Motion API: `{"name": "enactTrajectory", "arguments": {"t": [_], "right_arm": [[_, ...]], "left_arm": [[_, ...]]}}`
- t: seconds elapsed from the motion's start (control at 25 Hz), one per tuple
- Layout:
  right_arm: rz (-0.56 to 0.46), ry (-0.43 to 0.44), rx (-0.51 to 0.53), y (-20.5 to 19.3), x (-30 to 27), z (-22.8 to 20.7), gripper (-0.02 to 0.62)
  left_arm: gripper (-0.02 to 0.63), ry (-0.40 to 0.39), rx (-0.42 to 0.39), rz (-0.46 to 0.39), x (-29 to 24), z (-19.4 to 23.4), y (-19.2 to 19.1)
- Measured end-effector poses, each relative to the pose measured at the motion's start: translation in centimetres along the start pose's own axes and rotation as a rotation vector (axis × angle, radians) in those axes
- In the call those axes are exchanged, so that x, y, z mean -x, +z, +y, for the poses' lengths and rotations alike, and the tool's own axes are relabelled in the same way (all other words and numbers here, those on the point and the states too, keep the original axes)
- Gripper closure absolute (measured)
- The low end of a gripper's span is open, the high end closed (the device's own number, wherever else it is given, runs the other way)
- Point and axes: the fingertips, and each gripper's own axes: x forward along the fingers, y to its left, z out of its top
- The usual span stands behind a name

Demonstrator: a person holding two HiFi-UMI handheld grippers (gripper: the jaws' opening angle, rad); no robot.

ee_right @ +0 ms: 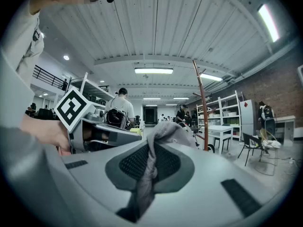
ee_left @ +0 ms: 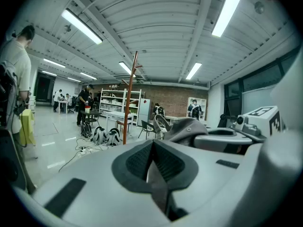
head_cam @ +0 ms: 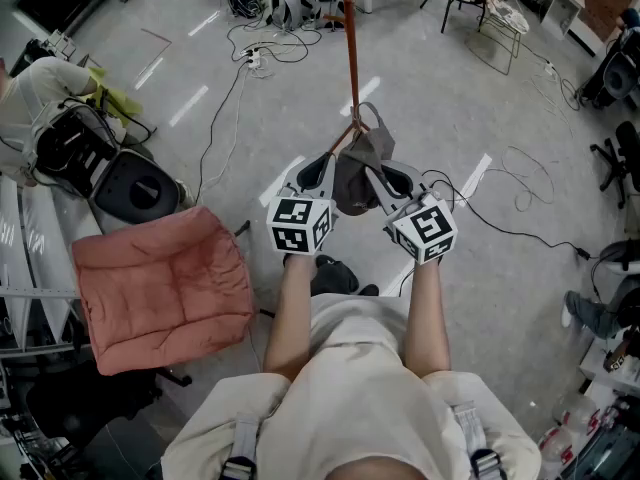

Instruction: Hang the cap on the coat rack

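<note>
Head view: one grey cap against one orange coat rack. Two grippers: the right gripper clamps the cap, and the left gripper has its jaws together.

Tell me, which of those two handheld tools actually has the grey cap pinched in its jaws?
The right gripper: cloth of the cap runs between its closed jaws. The left gripper has its jaws together with no cloth showing between them.

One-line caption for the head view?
A grey cap gripped by the left tool and right tool, close to the coat rack.
</note>
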Motion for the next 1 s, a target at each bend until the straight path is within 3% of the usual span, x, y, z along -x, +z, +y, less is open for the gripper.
{"name": "enactTrajectory", "arguments": {"t": [0.4, 0.72, 1.0], "right_arm": [[0.008, 0.005, 0.004, -0.3, 0.6, 0.7, 0.575], [-0.023, -0.023, -0.087, -0.5, 1.2, -0.6, 0.575], [-0.018, -0.026, -0.075, -0.4, -0.3, -2.4, 0.575]], "left_arm": [[0.598, 0.004, 0.026, -0.013, 0.5, -0.1, -0.2], [0.598, 0.025, 0.044, 0.006, 0.9, 0.6, -1.2], [0.6, 0.018, 0.044, 0.003, -1.3, 1.6, -0.6]]}}
